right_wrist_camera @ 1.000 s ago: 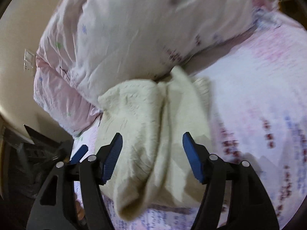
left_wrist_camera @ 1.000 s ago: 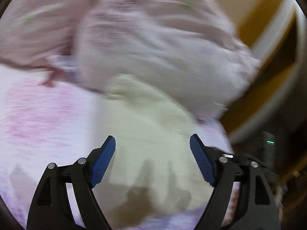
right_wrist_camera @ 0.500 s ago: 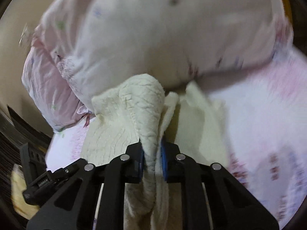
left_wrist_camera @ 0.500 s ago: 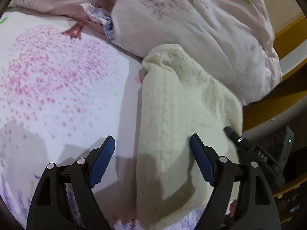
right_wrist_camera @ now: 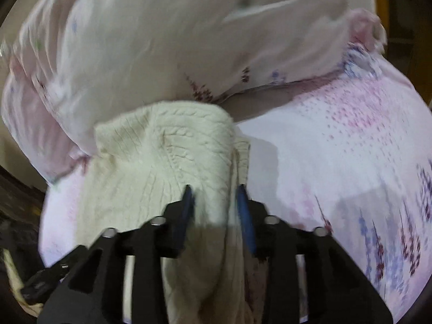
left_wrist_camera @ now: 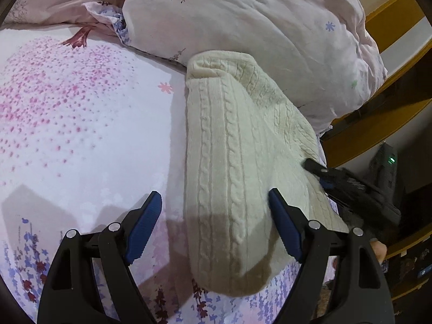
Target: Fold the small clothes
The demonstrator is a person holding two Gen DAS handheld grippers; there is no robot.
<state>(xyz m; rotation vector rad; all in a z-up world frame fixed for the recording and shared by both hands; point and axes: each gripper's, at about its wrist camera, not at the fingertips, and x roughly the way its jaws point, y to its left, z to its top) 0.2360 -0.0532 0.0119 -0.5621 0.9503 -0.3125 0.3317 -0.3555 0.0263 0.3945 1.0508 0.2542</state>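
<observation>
Your left gripper has its jaws spread wide, hovering with nothing between the ribbed blue pads; the near end of the cream cable-knit sweater lies below and between them. Your right gripper has its jaws narrow with a thick fold of that sweater between the pads, though motion blur keeps you from telling whether they actually press on the knit. Half a second ago those jaws were clamped tight on the fold; now a clear gap has opened between them. The sweater is soft and fuzzy, with raised rope-like cables running lengthwise, folded into a long rounded bundle on the bed sheet. Since the earlier frame the bundle looks flatter and its far end rests against the pillow. The sheet is smooth white cotton printed with scattered pink dots and purple flower stalks near its edge. The pillow is plump, pale pink, creased, with small floral sprigs. In the left view the tip of your right gripper touches the sweater's right edge.
</observation>
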